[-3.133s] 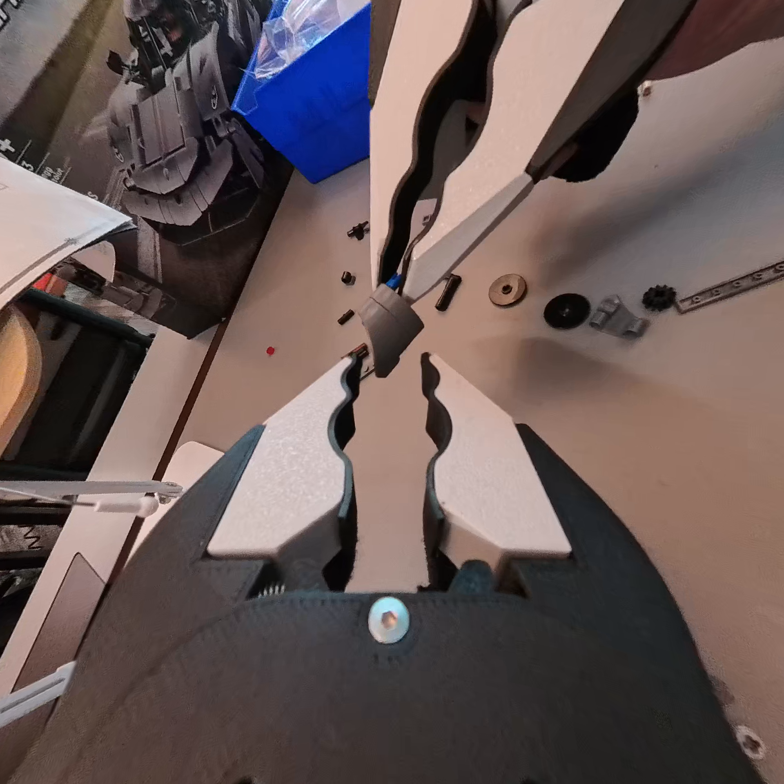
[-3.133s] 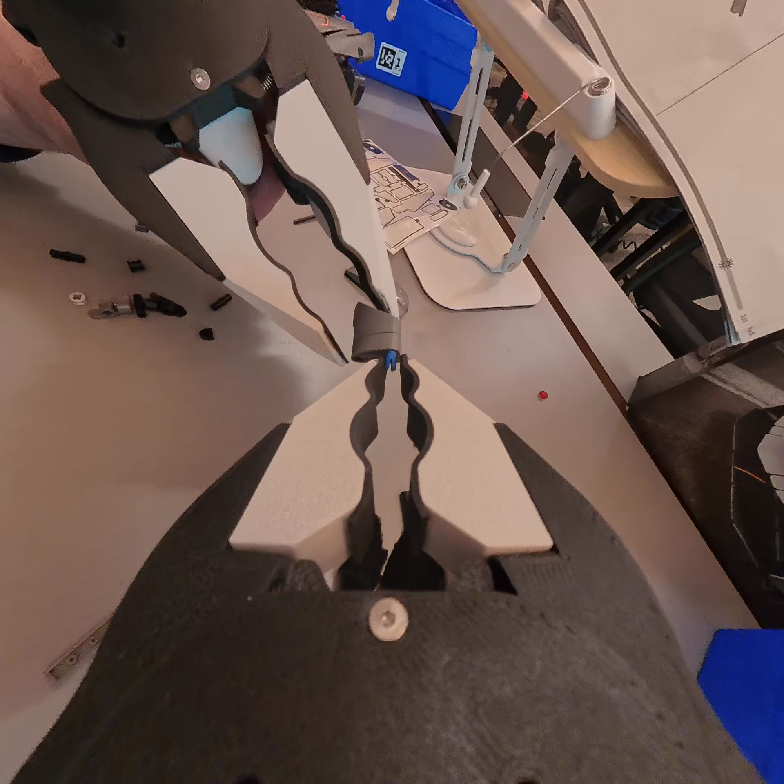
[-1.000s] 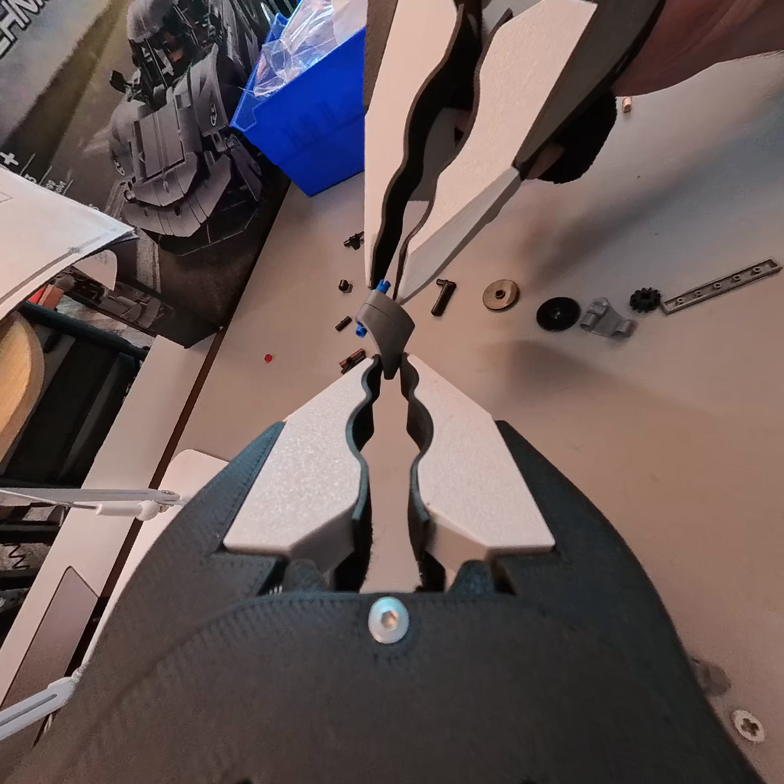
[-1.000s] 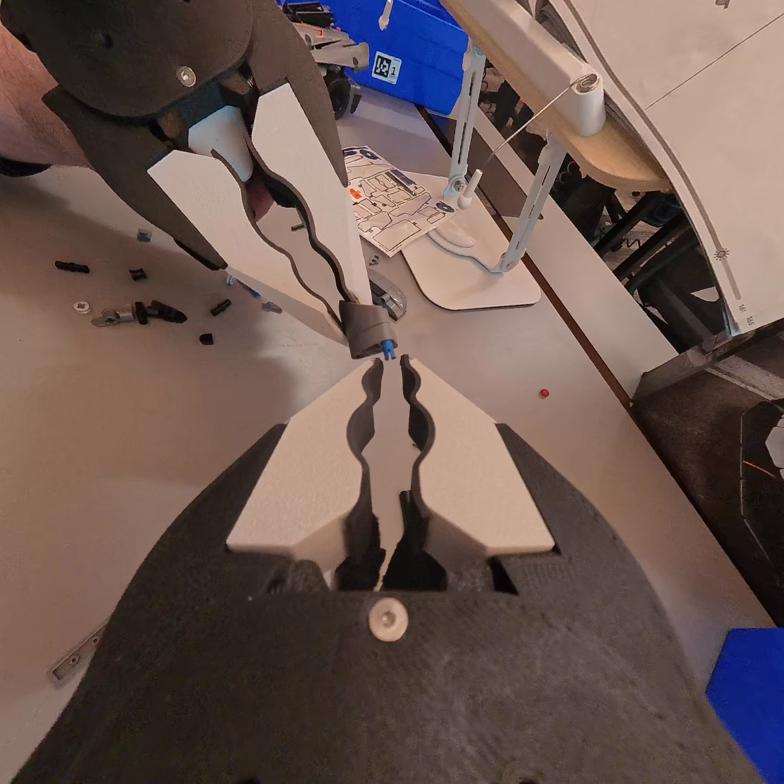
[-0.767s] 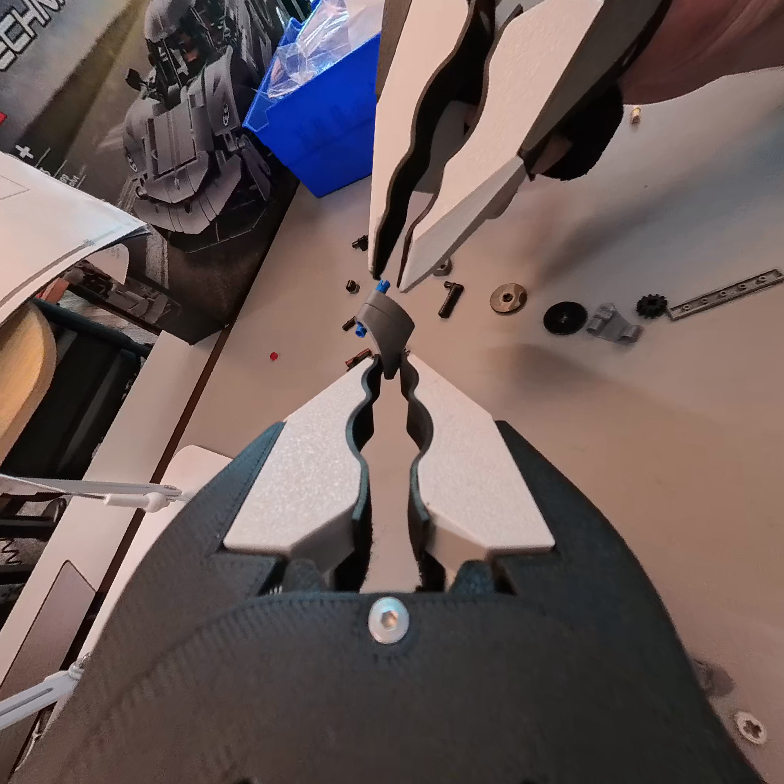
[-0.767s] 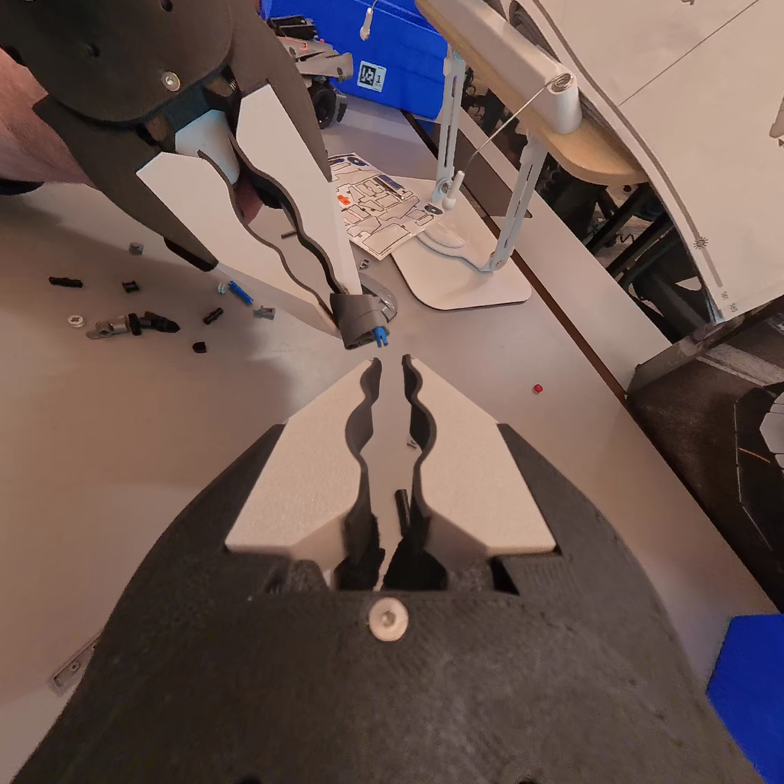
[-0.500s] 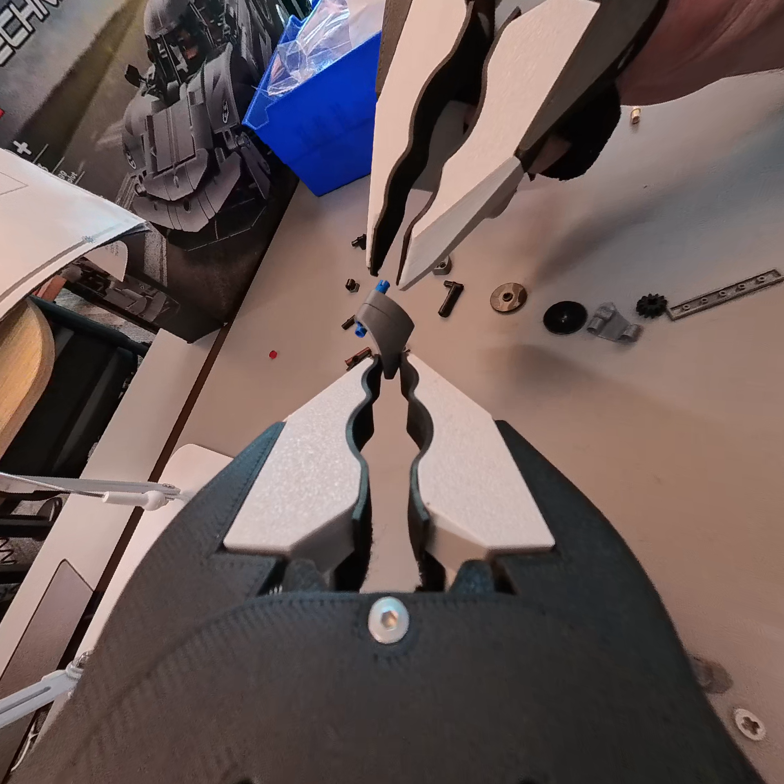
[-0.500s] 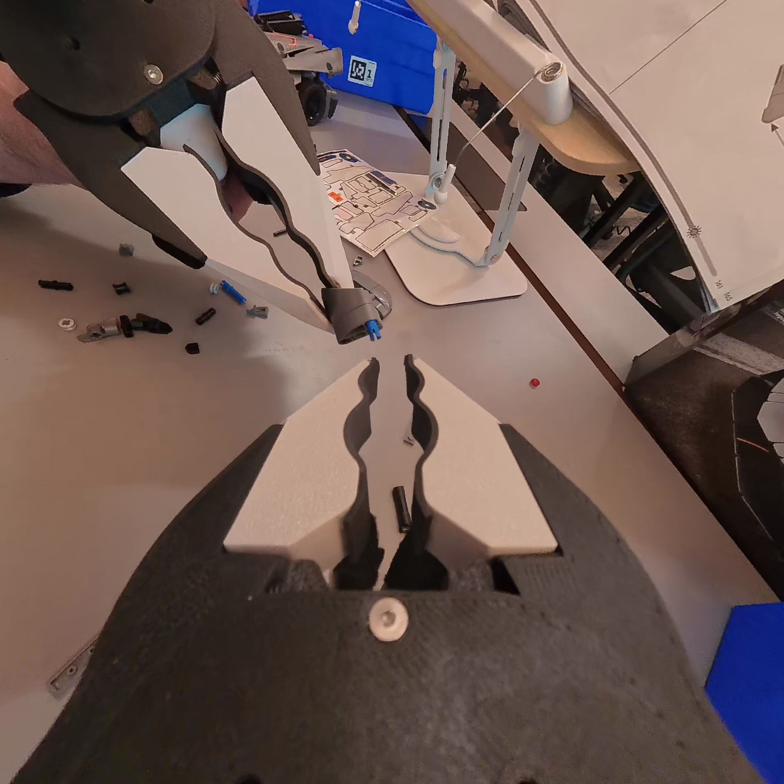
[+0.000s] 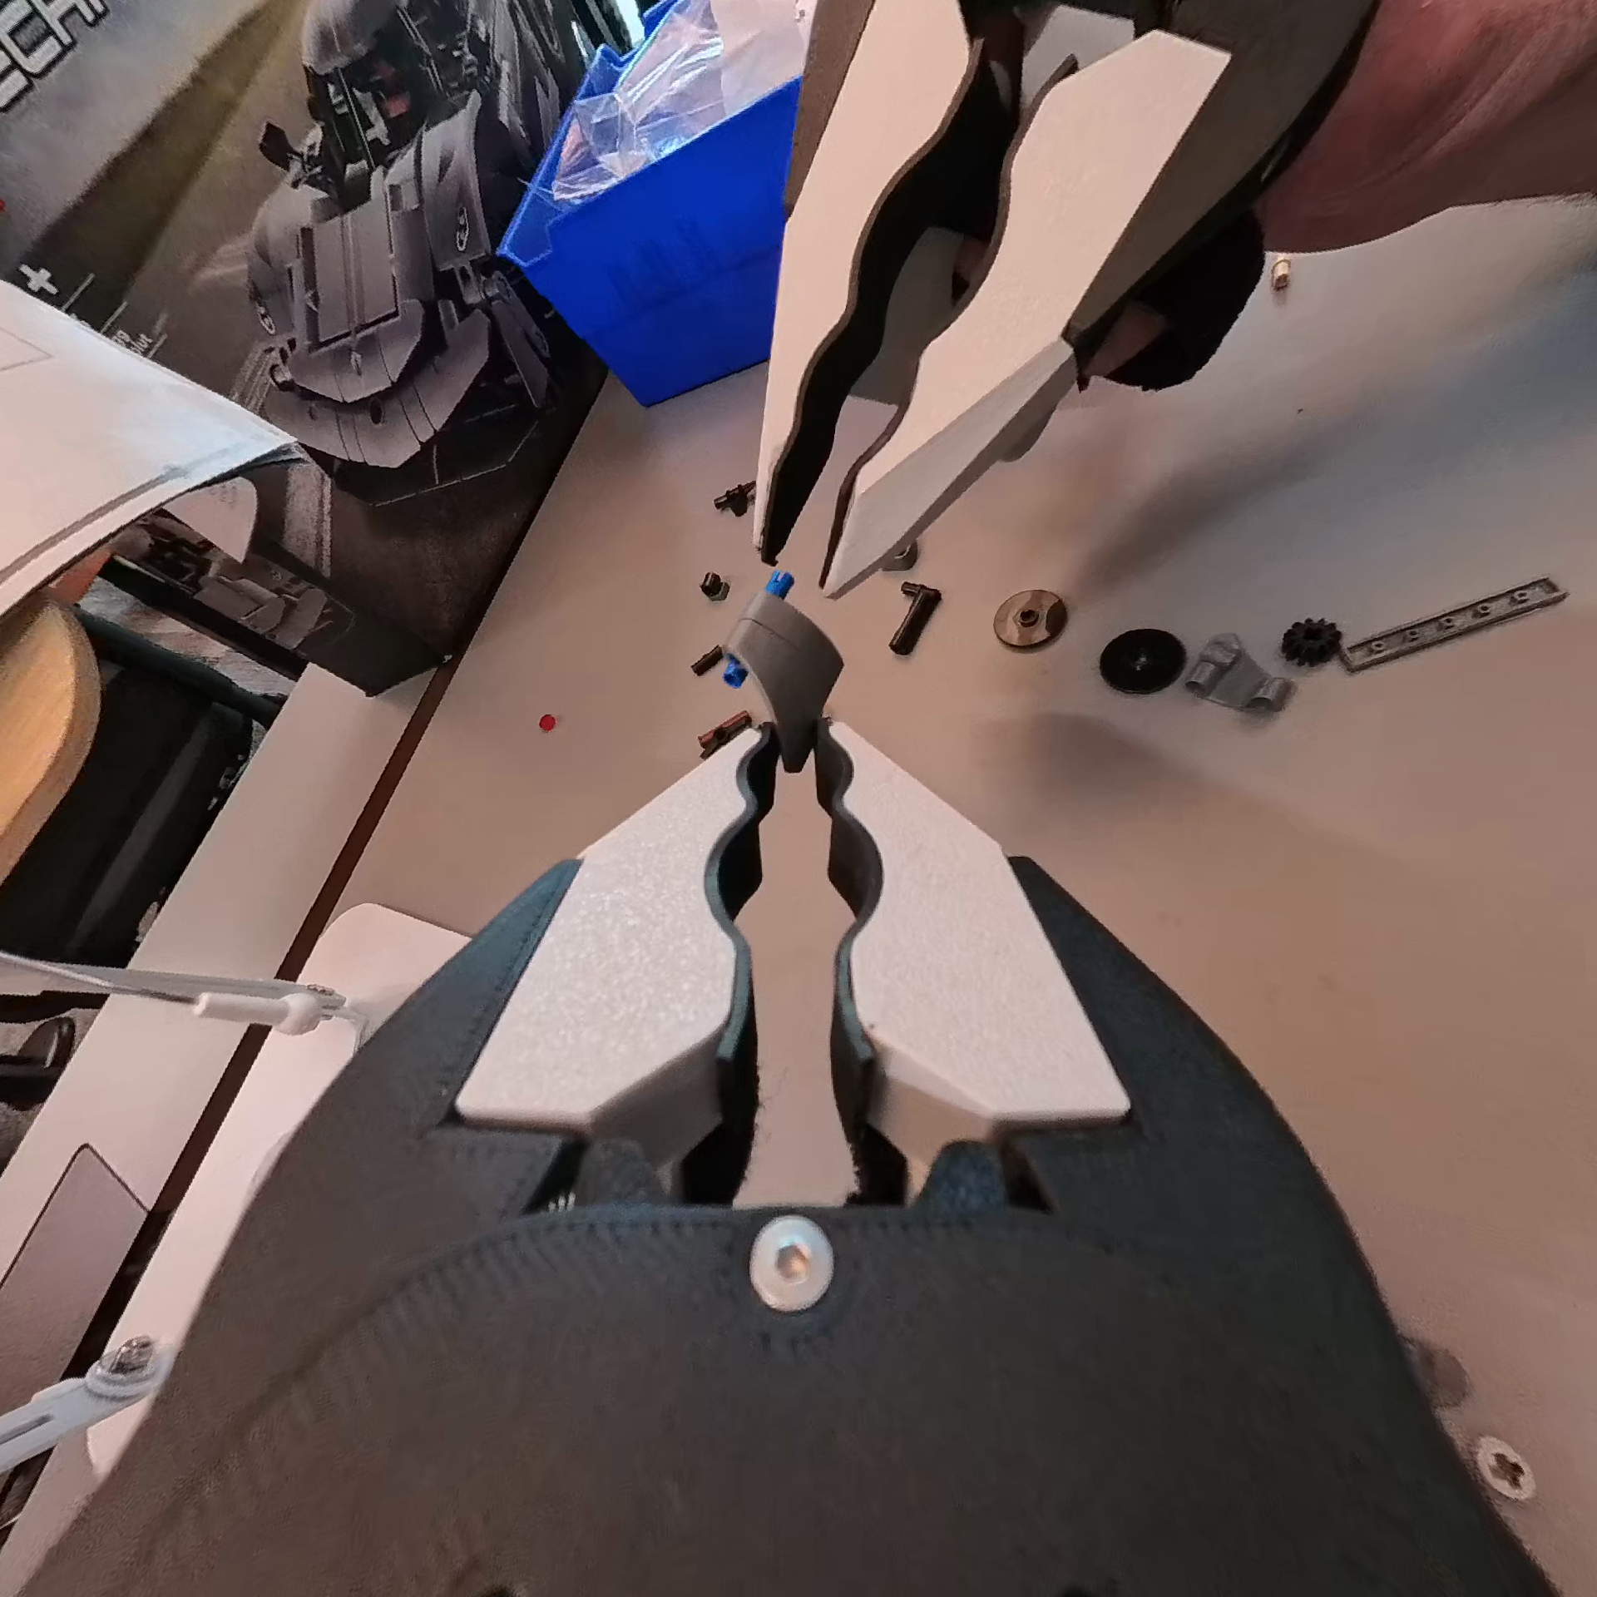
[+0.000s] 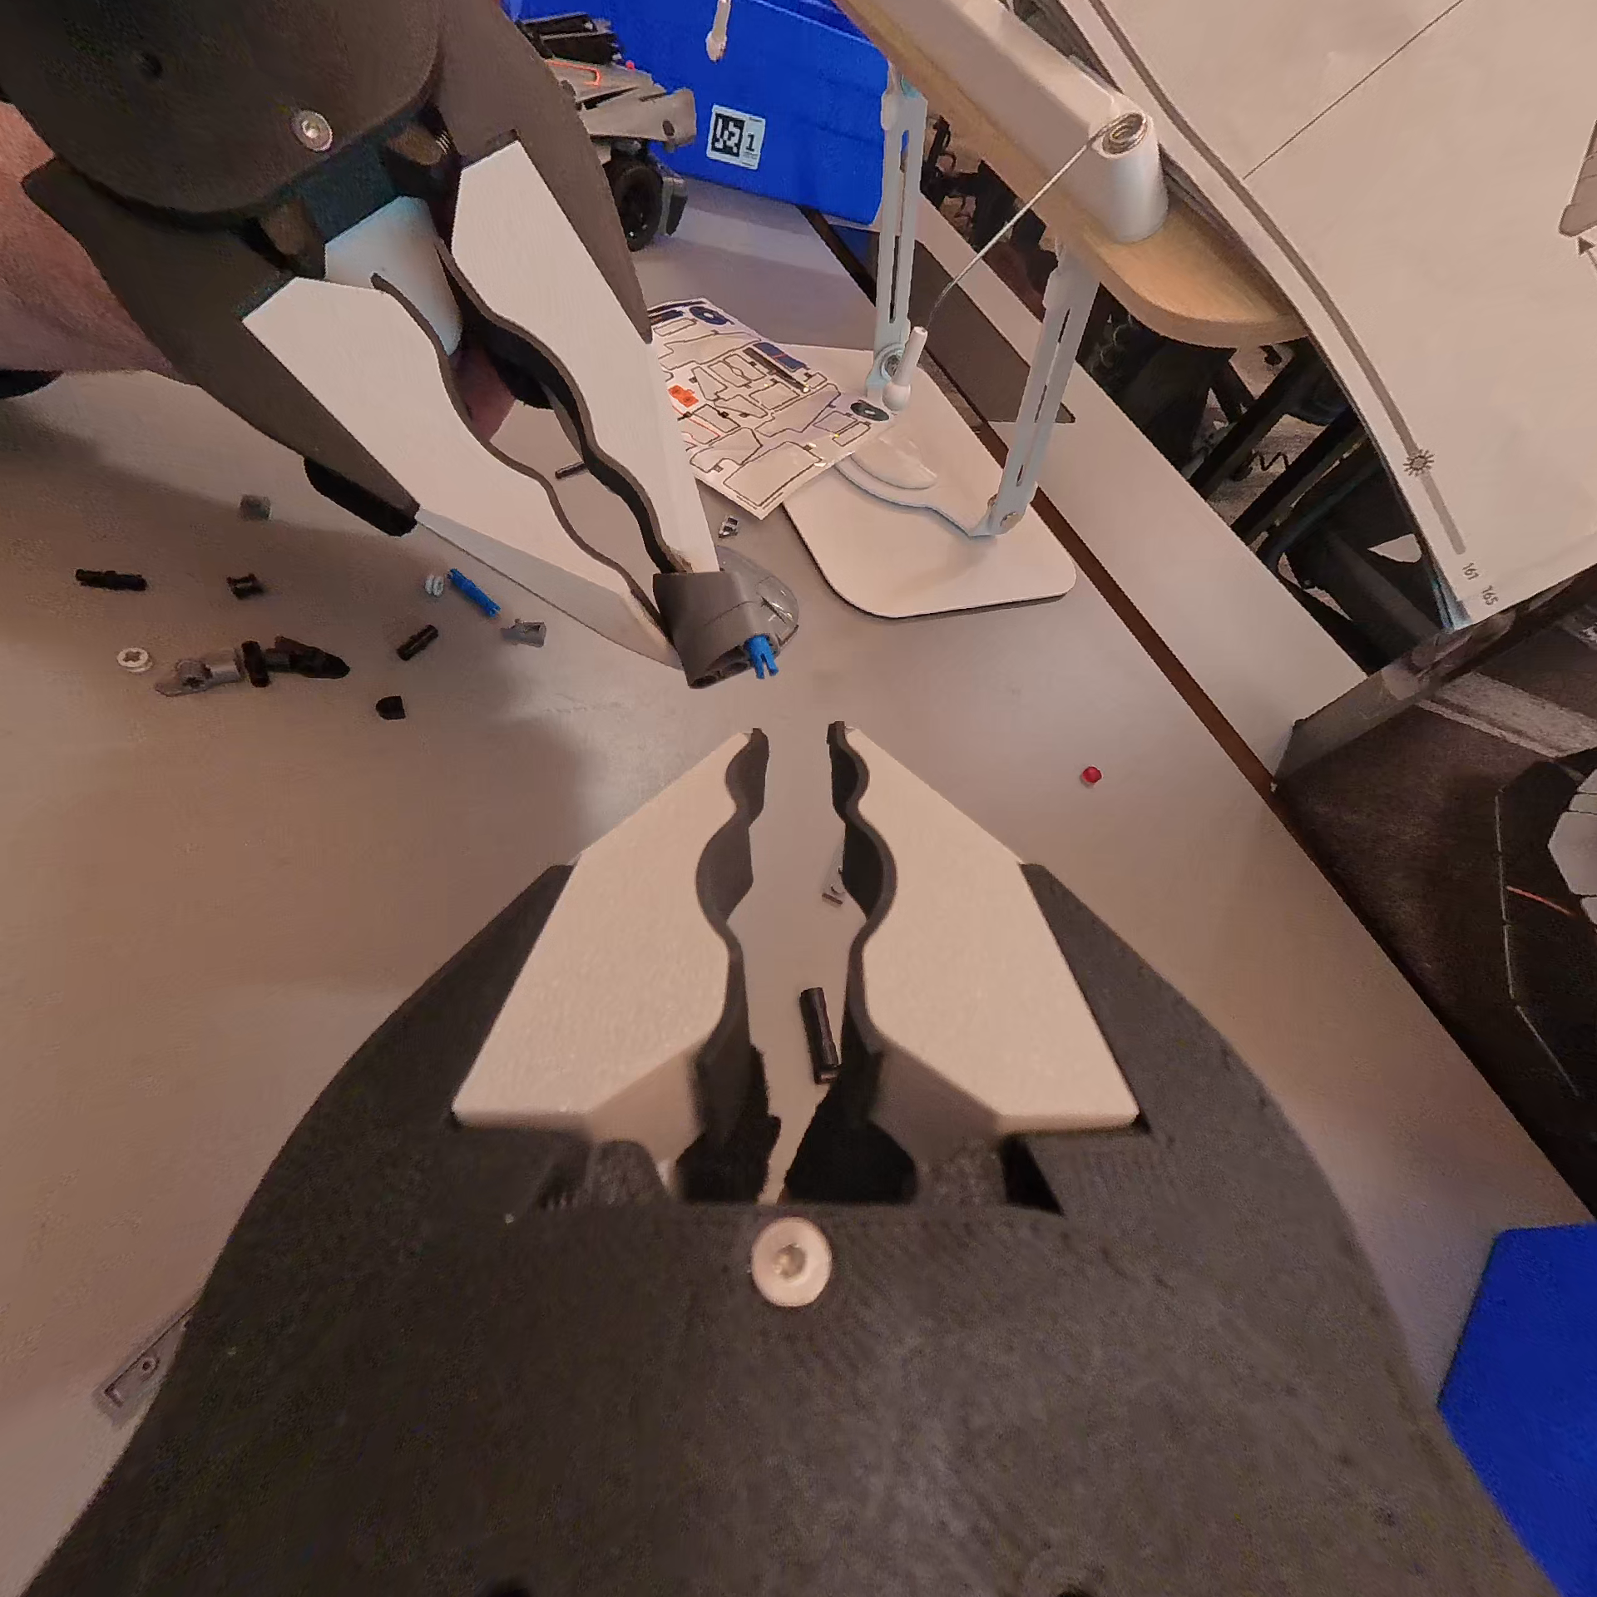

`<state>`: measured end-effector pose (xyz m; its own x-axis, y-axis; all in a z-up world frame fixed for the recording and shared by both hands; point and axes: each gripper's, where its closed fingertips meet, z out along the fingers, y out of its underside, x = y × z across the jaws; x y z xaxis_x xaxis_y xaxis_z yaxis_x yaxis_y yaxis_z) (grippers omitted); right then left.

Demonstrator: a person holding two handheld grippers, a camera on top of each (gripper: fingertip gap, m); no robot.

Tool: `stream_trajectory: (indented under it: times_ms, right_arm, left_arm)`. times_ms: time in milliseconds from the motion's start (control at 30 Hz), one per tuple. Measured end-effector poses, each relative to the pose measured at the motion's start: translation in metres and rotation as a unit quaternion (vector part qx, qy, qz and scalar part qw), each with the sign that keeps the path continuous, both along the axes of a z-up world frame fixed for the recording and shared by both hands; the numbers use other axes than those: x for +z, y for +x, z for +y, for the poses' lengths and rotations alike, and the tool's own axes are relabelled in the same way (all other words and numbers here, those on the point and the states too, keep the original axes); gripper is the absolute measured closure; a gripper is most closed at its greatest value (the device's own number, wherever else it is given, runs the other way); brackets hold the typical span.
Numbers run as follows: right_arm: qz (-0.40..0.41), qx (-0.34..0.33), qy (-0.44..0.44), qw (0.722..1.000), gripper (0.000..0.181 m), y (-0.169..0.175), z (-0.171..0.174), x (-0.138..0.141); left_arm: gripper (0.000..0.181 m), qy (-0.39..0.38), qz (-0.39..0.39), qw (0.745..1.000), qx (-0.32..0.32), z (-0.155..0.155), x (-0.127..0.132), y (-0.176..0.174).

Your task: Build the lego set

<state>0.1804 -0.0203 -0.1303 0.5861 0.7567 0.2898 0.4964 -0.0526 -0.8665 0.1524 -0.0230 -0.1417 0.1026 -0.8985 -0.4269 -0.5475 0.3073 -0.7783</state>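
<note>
My left gripper [image 9: 793, 745] is shut on the narrow end of a grey curved lego piece [image 9: 791, 652] and holds it above the table. One blue pin [image 9: 780, 584] sticks out of the piece's far end and another [image 9: 734, 674] out of its side. My right gripper [image 10: 795, 734] is open by a narrow gap and empty, a short way back from the piece [image 10: 710, 624] and its blue pin [image 10: 760, 665]. In the left wrist view the right gripper [image 9: 799, 572] hangs just beyond the pin. In the right wrist view the left gripper [image 10: 683, 615] comes in from the upper left.
Loose parts lie on the beige table [image 9: 1210, 951]: black pins [image 9: 914, 615], a tan disc [image 9: 1028, 618], a black disc [image 9: 1141, 661], a grey connector [image 9: 1237, 683], a grey beam [image 9: 1452, 622], a red stud [image 10: 1091, 774]. A blue bin [image 9: 683, 259], the set's box [image 9: 346, 285], a sticker sheet [image 10: 760, 415] and a white stand [image 10: 933, 553] line the edge. My two grippers' fingertips are within a few centimetres of each other.
My right gripper, earlier closed on the blue pin at the grey piece, has let go and drawn back. My left gripper closed on the piece and now holds it alone.
</note>
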Motion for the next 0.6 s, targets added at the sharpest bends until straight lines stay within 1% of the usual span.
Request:
stream_trajectory:
  times_ms: [100, 233, 367, 467, 600]
  right_arm:
    - [0.0, -0.001, 0.001, 1.0, 0.167, 0.0, 0.0, 0.0]
    - [0.001, -0.002, 0.001, 1.0, 0.167, 0.001, 0.001, 0.001]
    - [0.001, -0.003, 0.002, 1.0, 0.167, 0.001, 0.001, 0.001]
    - [0.001, -0.004, 0.001, 1.0, 0.167, 0.001, 0.001, 0.001]
    - [0.002, -0.005, 0.002, 1.0, 0.167, 0.002, 0.001, 0.002]
  left_arm:
    - [0.175, -0.01, -0.007, 1.0, -0.002, 0.0, 0.001, 0.0]
    - [0.175, -0.042, -0.03, 0.999, -0.007, -0.001, 0.006, -0.001]
    - [0.175, -0.089, -0.064, 0.994, -0.026, -0.005, 0.014, -0.002]
    - [0.175, -0.14, -0.105, 0.983, -0.049, -0.009, 0.025, -0.003]
    - [0.176, -0.203, -0.158, 0.963, -0.085, -0.015, 0.042, -0.009]
